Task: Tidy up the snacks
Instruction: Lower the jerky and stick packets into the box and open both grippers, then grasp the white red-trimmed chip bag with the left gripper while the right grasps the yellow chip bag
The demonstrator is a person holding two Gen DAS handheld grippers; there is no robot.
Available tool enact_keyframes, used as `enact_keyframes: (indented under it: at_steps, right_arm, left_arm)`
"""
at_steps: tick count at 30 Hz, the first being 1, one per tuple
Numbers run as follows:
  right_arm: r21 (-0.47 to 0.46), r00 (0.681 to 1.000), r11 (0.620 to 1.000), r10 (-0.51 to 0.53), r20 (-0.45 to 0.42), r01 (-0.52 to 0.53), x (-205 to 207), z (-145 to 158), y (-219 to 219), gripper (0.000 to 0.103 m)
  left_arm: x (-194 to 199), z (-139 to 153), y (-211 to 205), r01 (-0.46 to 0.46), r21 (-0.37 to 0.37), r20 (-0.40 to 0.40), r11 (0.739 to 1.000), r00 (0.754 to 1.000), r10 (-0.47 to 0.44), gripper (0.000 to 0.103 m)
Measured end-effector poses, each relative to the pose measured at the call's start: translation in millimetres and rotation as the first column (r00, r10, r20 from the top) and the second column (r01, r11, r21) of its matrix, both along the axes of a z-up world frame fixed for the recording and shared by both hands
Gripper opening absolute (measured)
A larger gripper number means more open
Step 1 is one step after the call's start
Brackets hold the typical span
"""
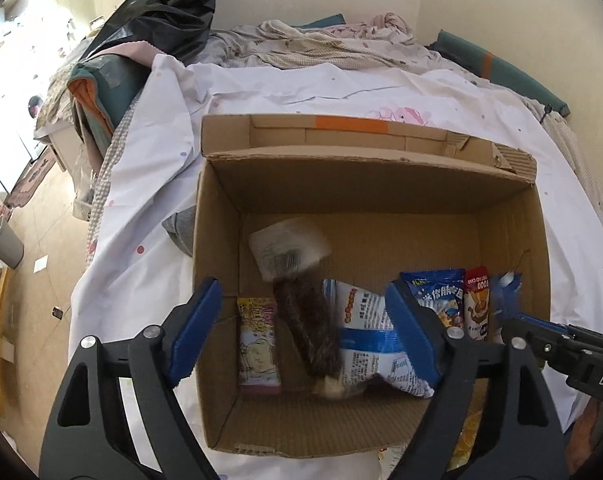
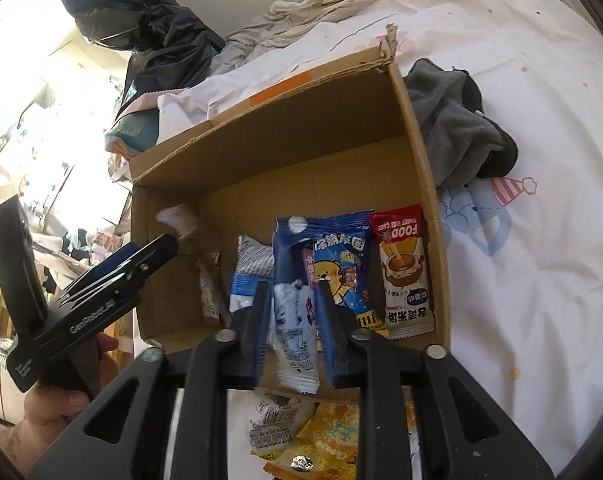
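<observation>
A cardboard box (image 1: 365, 184) is seen on the bed (image 1: 301, 84), and all places here are given relative to this box. Inside it, several snack packets are stood in a row along the near wall: a red packet (image 2: 403, 268) in the right corner, a blue cartoon packet (image 2: 343, 276) beside it, then a blue and white packet (image 2: 295, 320), and a small pink packet (image 1: 258, 344) toward the left wall. The right claw (image 2: 295, 334) is held over the near wall of the box with its jaws set narrow; the blue and white packet is found between them, its long axis running along the fingers, top end away from the claw. Whether the pads press on it cannot be told, though a small gap seems to be left on each side, so it is judged as released. The left claw (image 1: 305, 332) is held wide over the left part of the box, and nothing is gripped by it; below it a long brown snack in a clear wrapper (image 1: 301, 292) is seen blurred, probably falling, with its long axis pointing from the near wall to the far wall. More packets, among them a yellow one (image 2: 329, 436), are left on the bed just outside the near wall, nearer to the right claw, so the next pick is probably best made by that hand.
</observation>
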State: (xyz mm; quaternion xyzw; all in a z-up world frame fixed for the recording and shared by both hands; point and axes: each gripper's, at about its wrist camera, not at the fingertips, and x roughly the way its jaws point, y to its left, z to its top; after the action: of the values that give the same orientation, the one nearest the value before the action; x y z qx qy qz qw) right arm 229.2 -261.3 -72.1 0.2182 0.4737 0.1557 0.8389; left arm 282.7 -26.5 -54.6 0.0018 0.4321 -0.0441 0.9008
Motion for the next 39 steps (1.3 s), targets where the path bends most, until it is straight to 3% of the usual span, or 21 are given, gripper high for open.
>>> enact_keyframes:
  at_steps: [1, 2, 3, 25, 32, 39]
  right_arm:
    - [0.008, 1.0, 1.0, -0.004, 0.013, 0.004, -1, 2, -1, 0.05]
    - [0.013, 1.0, 1.0, -0.008, 0.026, 0.008, -2, 4, -2, 0.063]
    - [0.011, 0.999, 1.0, -0.011, 0.037, 0.01, -3, 6, -1, 0.068]
    - [0.098, 0.998, 0.993, -0.063, 0.027, 0.06, -31, 23, -23, 0.068]
    - [0.124, 0.996, 0.988, -0.091, 0.009, 0.089, -40, 24, -31, 0.068]
    - [0.14, 0.992, 0.982, -0.125, -0.024, 0.127, -50, 20, -43, 0.068]
  left_arm:
    - [-1, 1, 1, -0.005, -0.001, 0.002, 1.0, 1.0, 0.005, 0.084]
    - [-2, 2, 4, -0.009, -0.009, 0.005, 1.0, 1.0, 0.009, 0.085]
    - [-2, 3, 5, -0.012, -0.012, 0.005, 1.0, 1.0, 0.012, 0.086]
    - [-33, 23, 33, -0.064, -0.056, 0.015, 0.996, 0.998, 0.065, 0.086]
    - [-46, 22, 62, -0.143, -0.103, -0.026, 0.984, 0.99, 0.141, 0.086]
    - [-64, 16, 63, -0.152, -0.114, -0.064, 0.982, 0.987, 0.146, 0.086]
